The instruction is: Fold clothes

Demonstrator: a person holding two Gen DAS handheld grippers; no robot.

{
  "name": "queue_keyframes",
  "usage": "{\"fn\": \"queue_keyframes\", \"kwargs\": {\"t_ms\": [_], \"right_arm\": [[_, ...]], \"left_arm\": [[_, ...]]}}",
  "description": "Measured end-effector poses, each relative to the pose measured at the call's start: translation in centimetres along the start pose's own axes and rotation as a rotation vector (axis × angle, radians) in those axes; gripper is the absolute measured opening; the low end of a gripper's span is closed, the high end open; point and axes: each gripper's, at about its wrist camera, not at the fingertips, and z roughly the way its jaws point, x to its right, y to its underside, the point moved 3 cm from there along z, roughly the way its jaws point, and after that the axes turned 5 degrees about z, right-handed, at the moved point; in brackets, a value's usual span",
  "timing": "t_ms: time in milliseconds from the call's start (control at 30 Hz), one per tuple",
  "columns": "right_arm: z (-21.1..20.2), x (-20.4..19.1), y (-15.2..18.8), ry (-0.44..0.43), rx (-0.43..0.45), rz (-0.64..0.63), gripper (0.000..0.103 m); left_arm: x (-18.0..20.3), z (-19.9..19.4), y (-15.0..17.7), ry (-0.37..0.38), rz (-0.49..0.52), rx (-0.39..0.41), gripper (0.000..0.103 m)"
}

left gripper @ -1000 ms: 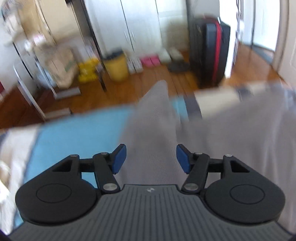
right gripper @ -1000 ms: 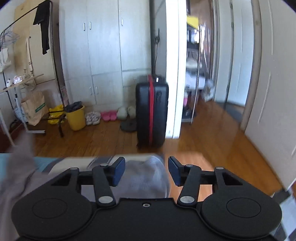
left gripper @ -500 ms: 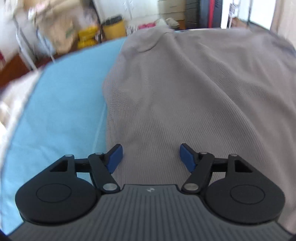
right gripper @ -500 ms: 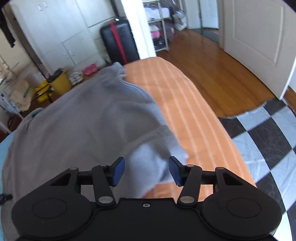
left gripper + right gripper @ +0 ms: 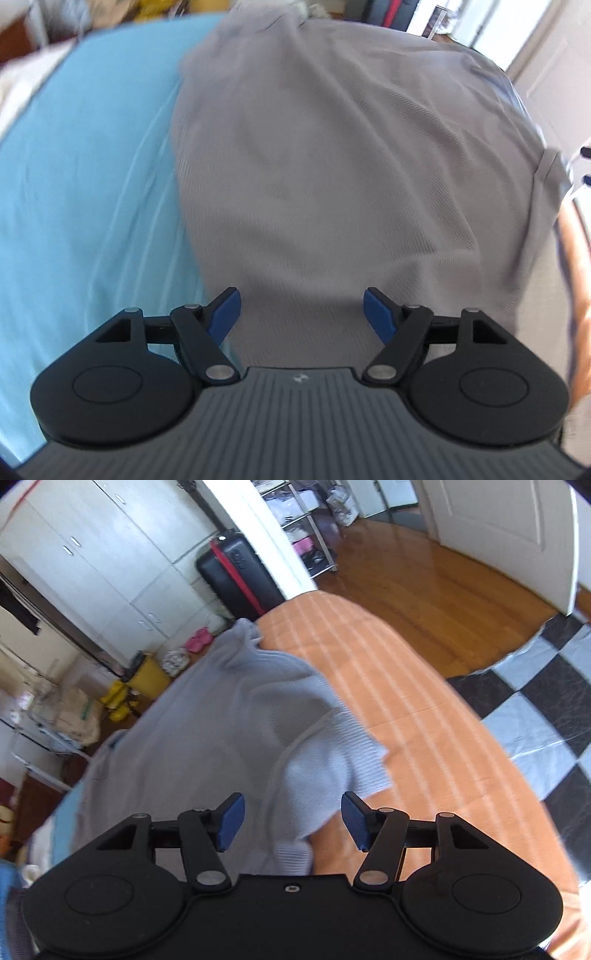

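Left gripper [image 5: 301, 314] spread, empty, over the grey garment's [image 5: 332, 166] near hem; right gripper [image 5: 291, 821] spread too, above a sleeve cuff [image 5: 291, 856]. Garment lies flat (some wrinkles), long axis running away across blue sheet [image 5: 85, 184] and orange cover [image 5: 388, 701].

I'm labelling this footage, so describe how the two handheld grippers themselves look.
The left gripper has a grey ribbed body with a small pale logo, black linkage arms on silver pivots, round black side housings and blue-padded jaws. The right gripper has the same build, but its body is plain black with a small central screw. No cables or sleeves show.
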Motion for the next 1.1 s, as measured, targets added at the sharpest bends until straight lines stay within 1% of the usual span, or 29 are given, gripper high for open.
{"fn": "queue_keyframes", "kwargs": {"t_ms": [67, 133, 200, 267, 333, 433, 467, 533, 600, 700, 767, 800, 867, 1000, 1033, 1067, 1100], "right_arm": [[0.6, -0.5, 0.1, -0.071, -0.014, 0.009, 0.064], [1.7, -1.1, 0.2, -0.092, -0.022, -0.005, 0.064], [3.2, -1.5, 0.6, -0.053, -0.052, -0.037, 0.064], [4.7, -1.9, 1.0, -0.012, -0.082, -0.061, 0.064], [5.1, -1.8, 1.4, 0.044, -0.108, -0.043, 0.064], [4.8, -2.3, 1.2, 0.044, -0.071, -0.072, 0.064], [4.7, -2.4, 1.0, 0.041, -0.056, -0.079, 0.064], [5.1, -2.5, 0.7, 0.035, -0.042, -0.082, 0.064], [6.4, -2.1, 0.6, 0.045, -0.069, -0.080, 0.064], [8.3, -1.5, 1.0, 0.076, -0.089, -0.071, 0.064], [9.0, -1.7, 1.2, 0.090, -0.073, -0.087, 0.065], [9.2, -2.1, 1.2, 0.099, -0.060, -0.110, 0.065], [9.6, -3.2, 1.7, 0.148, -0.048, -0.209, 0.065], [10.4, -5.3, 4.1, 0.262, -0.011, -0.517, 0.064], [10.4, -5.7, 4.6, 0.286, 0.002, -0.577, 0.061], [10.2, -5.8, 4.8, 0.305, 0.014, -0.608, 0.047], [10.0, -5.7, 4.8, 0.337, 0.024, -0.625, 0.037]], "left_arm": [[-1.0, 0.1, 1.0, 0.009, -0.046, -0.026, 0.073], [-1.9, 0.4, 2.0, 0.009, -0.086, -0.048, 0.073], [-2.8, 1.0, 2.5, -0.015, -0.118, -0.062, 0.073], [-3.3, 1.0, 2.7, -0.029, -0.136, -0.059, 0.073], [-3.4, 0.7, 2.8, -0.038, -0.144, -0.049, 0.073], [-2.9, 0.2, 2.9, -0.042, -0.122, -0.051, 0.073], [-2.7, 0.0, 2.9, -0.033, -0.118, -0.050, 0.073], [-2.1, -0.5, 3.0, 0.025, -0.120, -0.043, 0.073], [-1.4, -0.7, 3.2, 0.073, -0.121, -0.038, 0.073], [-0.9, -0.5, 3.5, 0.076, -0.109, -0.048, 0.073], [-1.0, -0.4, 3.7, 0.066, -0.102, -0.054, 0.073], [-1.0, -0.3, 3.8, 0.061, -0.099, -0.057, 0.073], [-1.1, -0.3, 4.0, 0.051, -0.093, -0.063, 0.073], [-1.3, -0.1, 4.3, 0.031, -0.080, -0.076, 0.074], [-1.4, -0.1, 4.4, 0.027, -0.077, -0.079, 0.075], [-1.4, 0.0, 4.5, 0.022, -0.073, -0.082, 0.075], [-1.5, 0.0, 4.6, 0.018, -0.071, -0.084, 0.075]]}}
